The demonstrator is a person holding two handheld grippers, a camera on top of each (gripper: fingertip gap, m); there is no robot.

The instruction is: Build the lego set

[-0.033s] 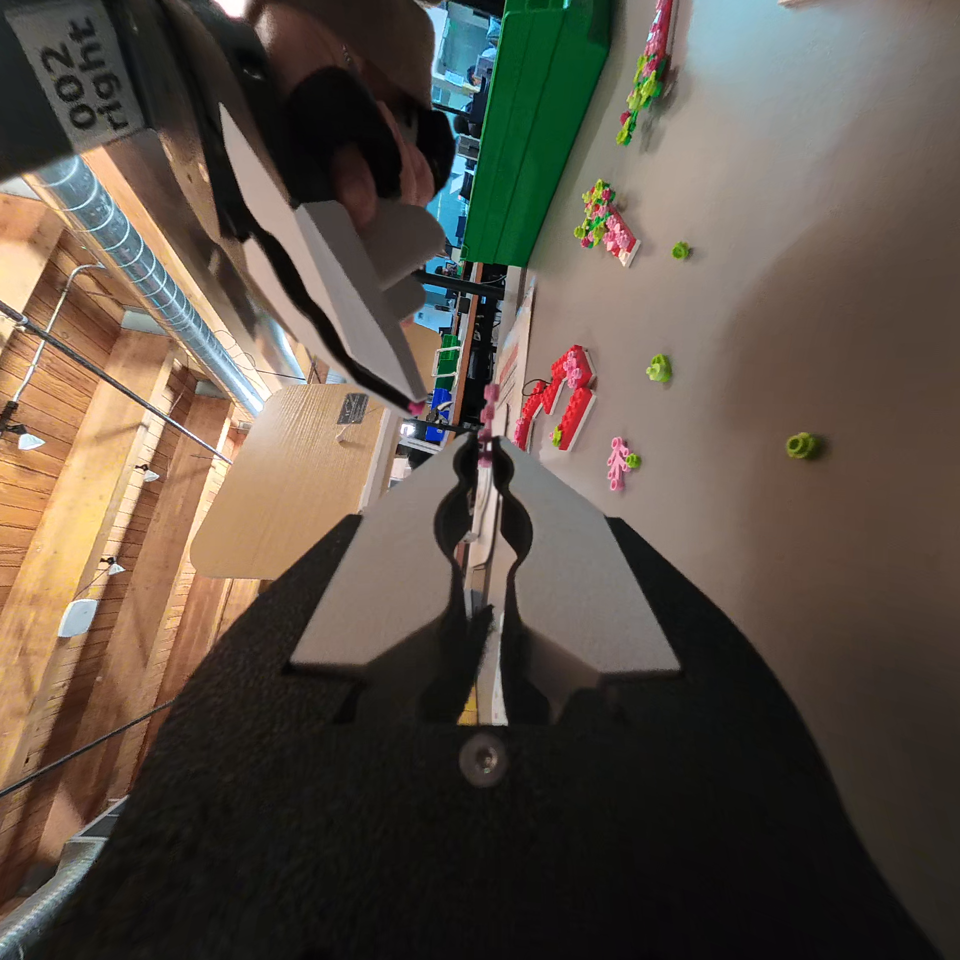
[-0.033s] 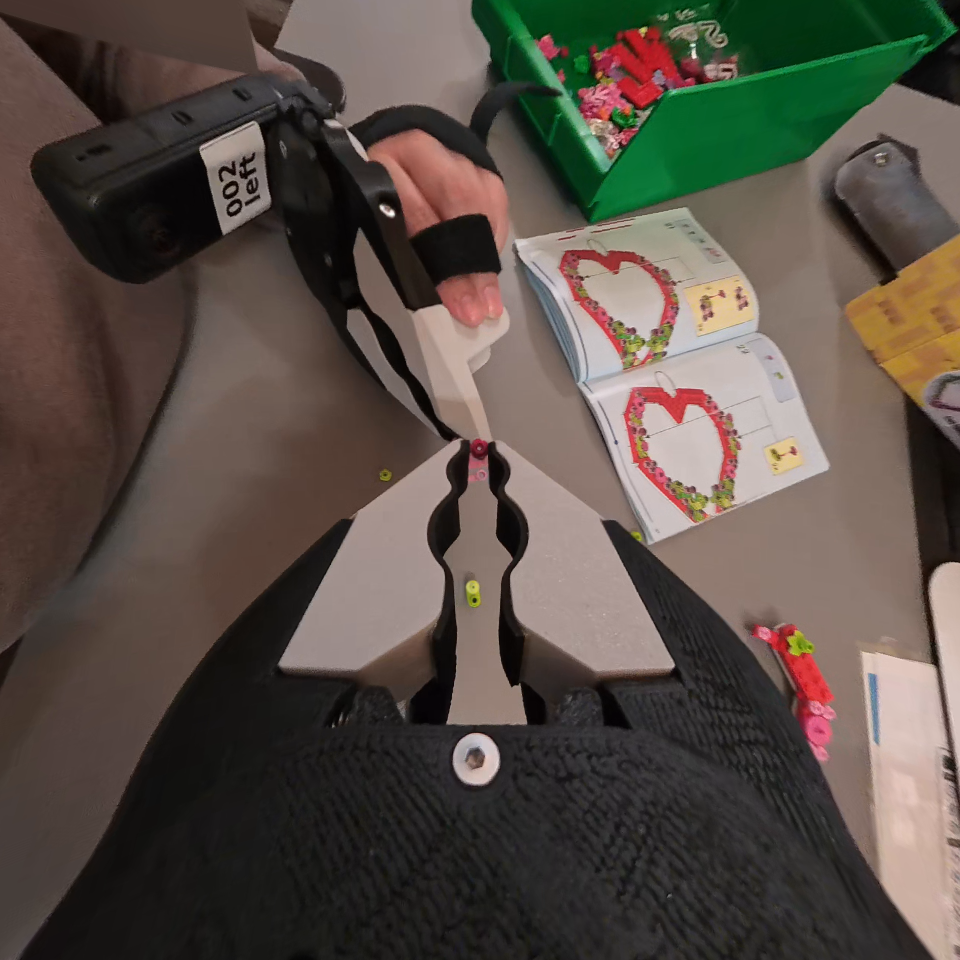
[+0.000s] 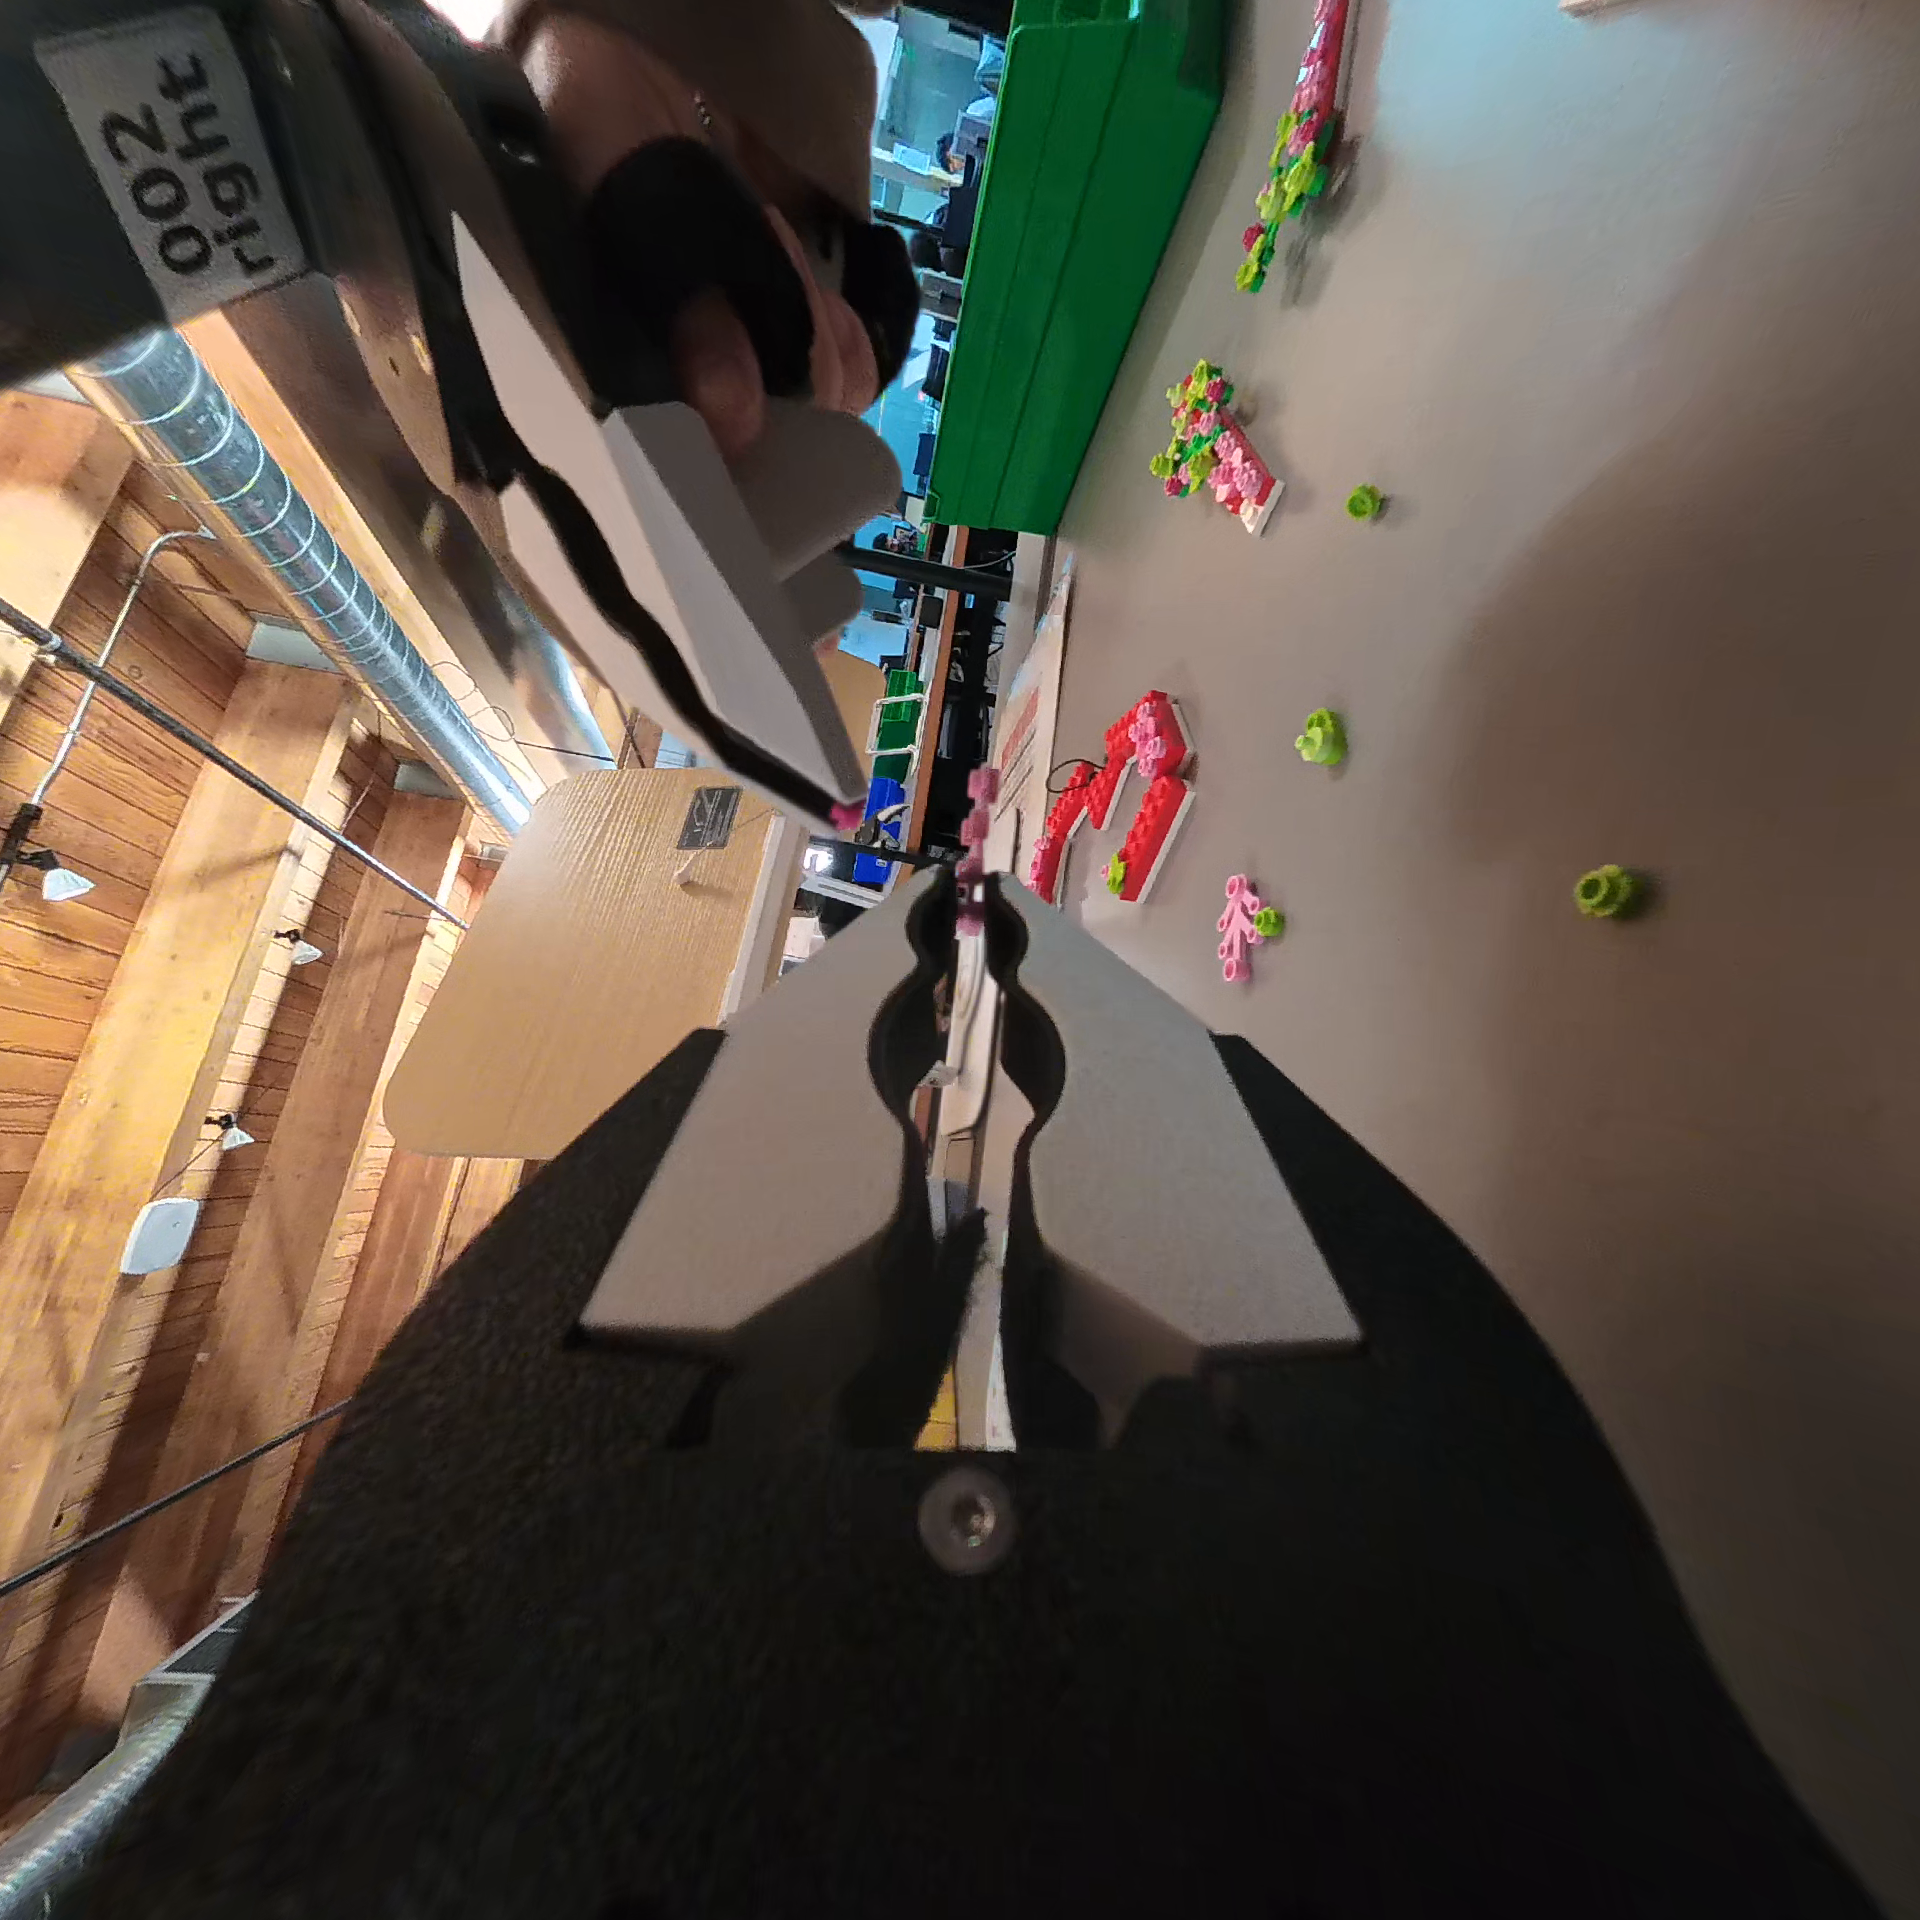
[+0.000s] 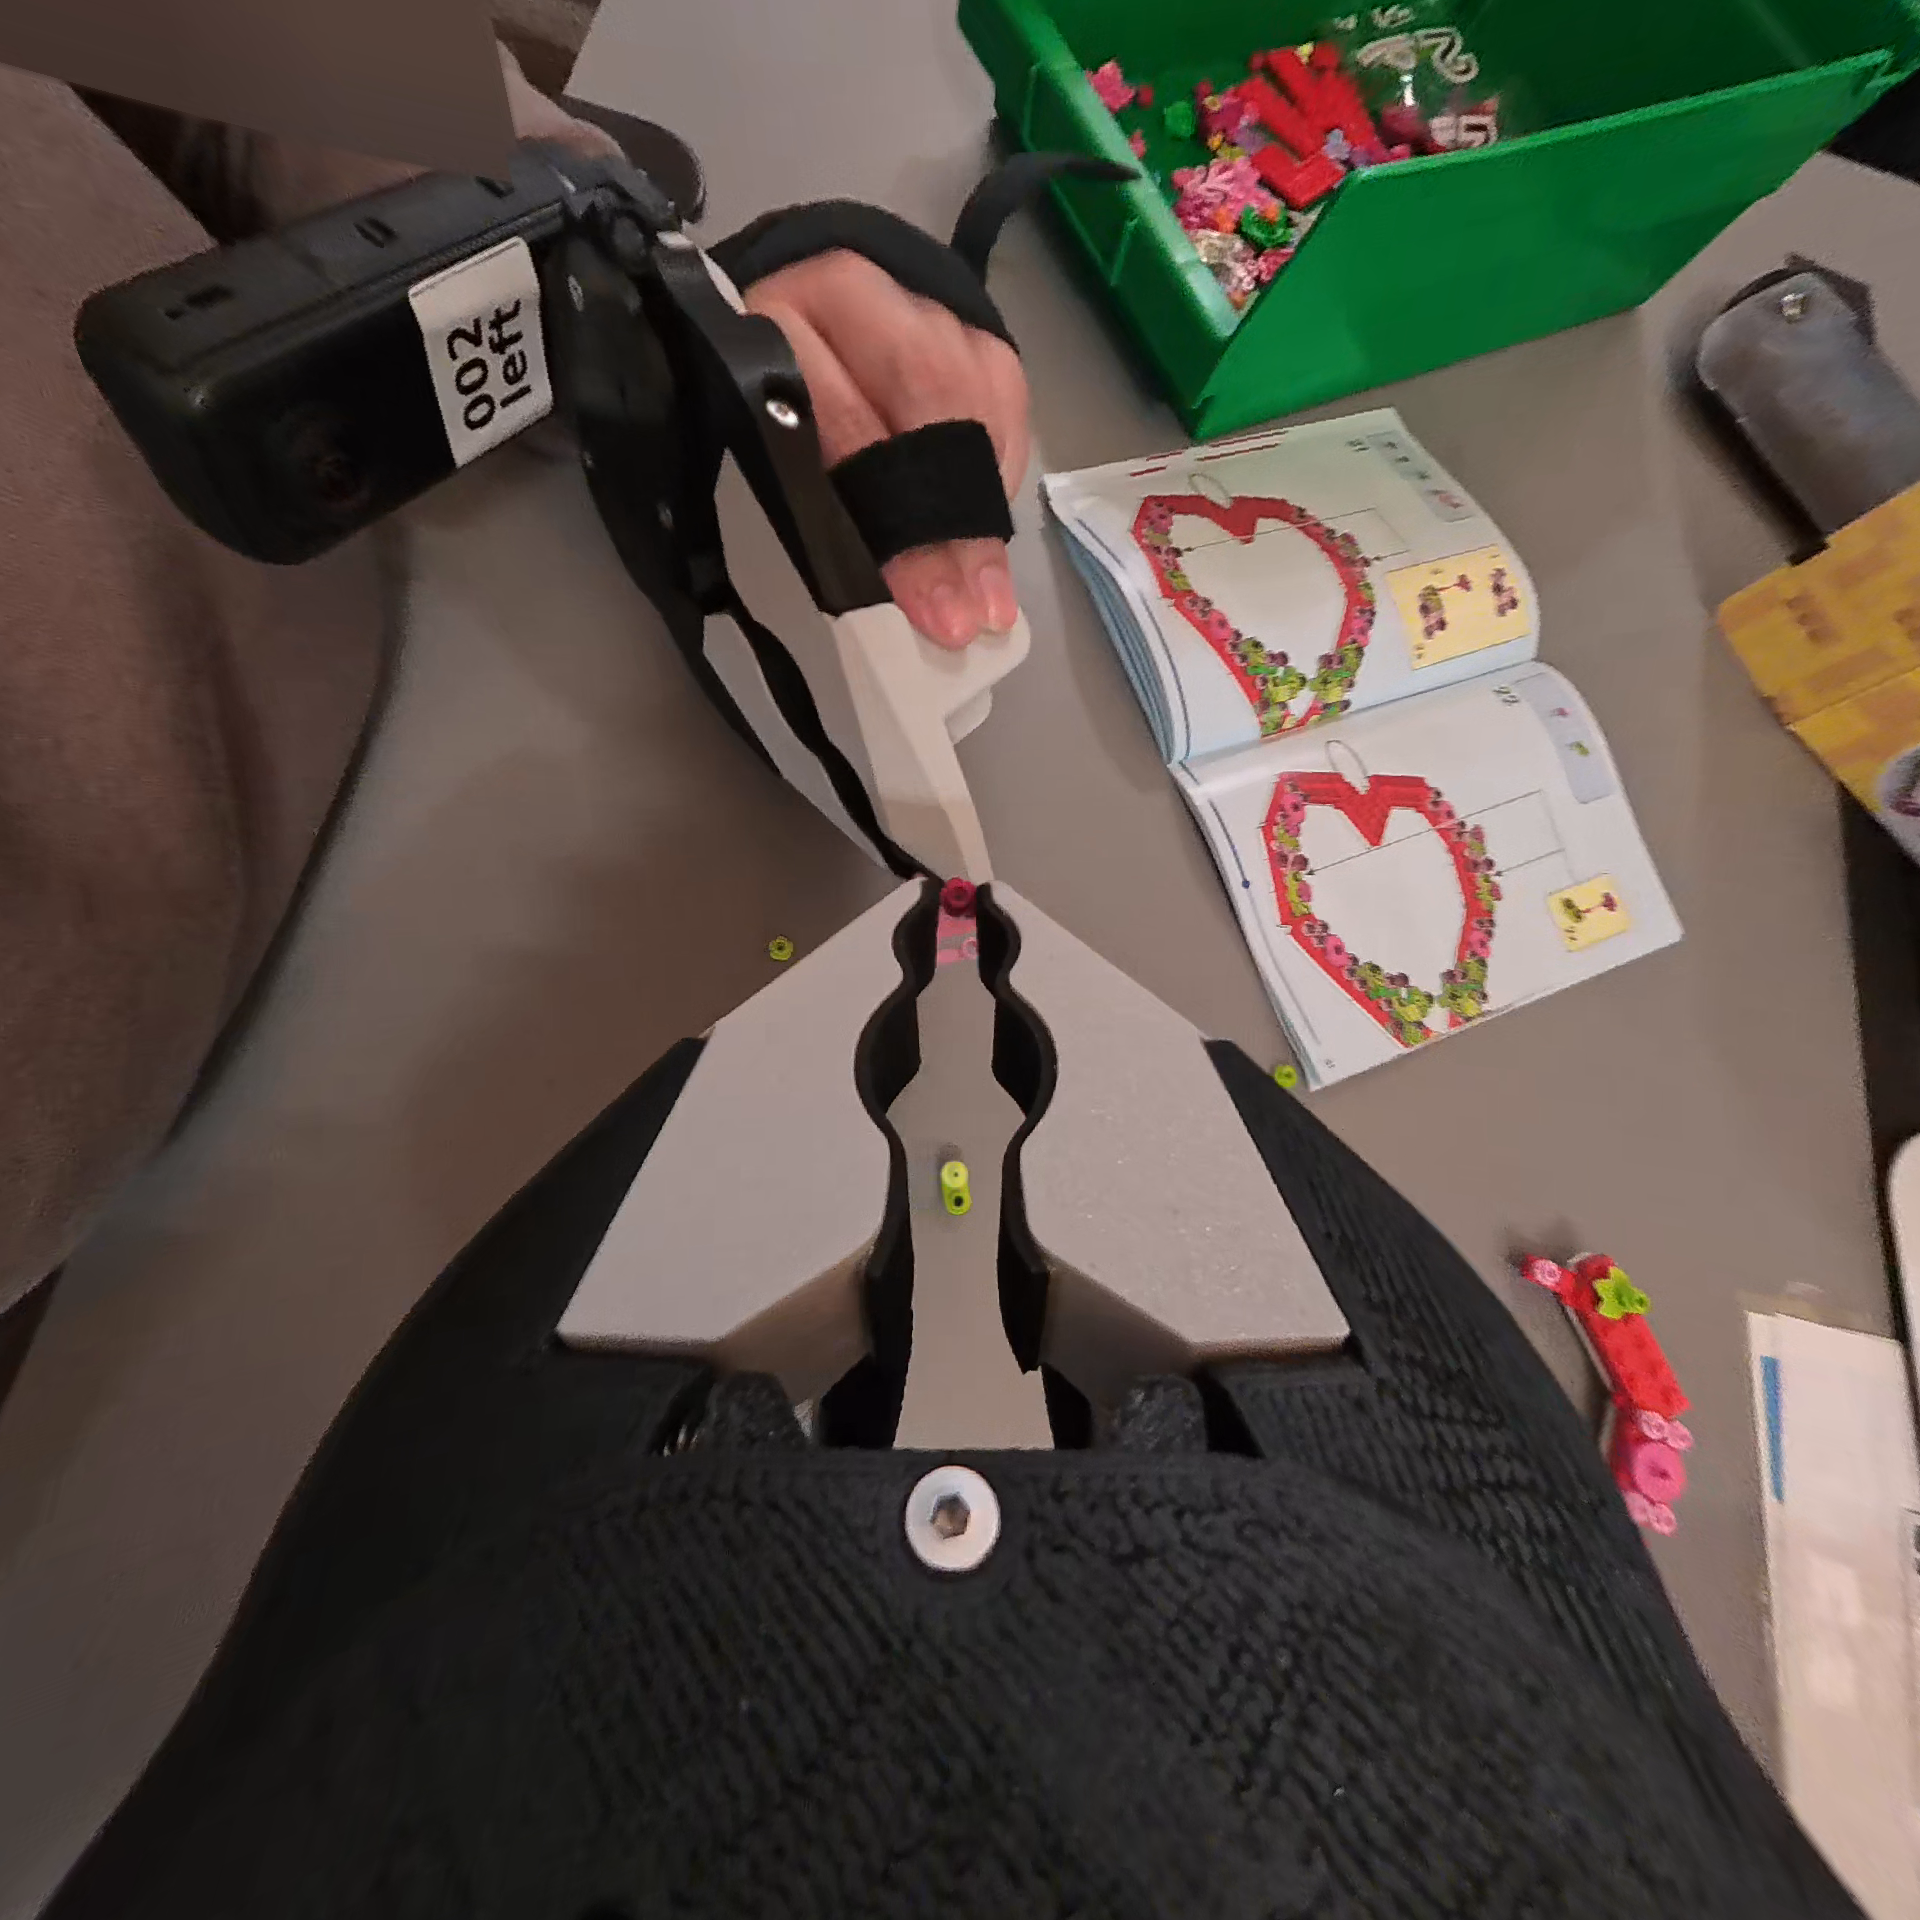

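Note:
My left gripper (image 3: 966, 896) is shut on a slim pink stem piece (image 3: 977, 821) and holds it in the air, turned sideways to the table. My right gripper (image 4: 958, 906) is shut on a small dark red round piece (image 4: 958, 891) with a pink part under it. The two grippers' tips almost meet: the right one's tips (image 3: 847, 816) show in the left wrist view just left of the stem, and the left one's tips (image 4: 935, 868) show in the right wrist view. Partly built red heart sections (image 3: 1132, 800) lie on the grey table (image 3: 1558, 1143).
A green bin (image 4: 1455, 260) of loose pieces stands at the back. An open instruction booklet (image 4: 1351, 727) lies beside it. A red strip with pink flowers (image 4: 1621, 1371), lime studs (image 3: 1608, 891), a pink stem (image 3: 1236, 925) and flower clusters (image 3: 1216, 457) lie scattered. A yellow box (image 4: 1829, 644) is at the right. Only a small space, under 4 cm, lies between the two pairs of fingers.

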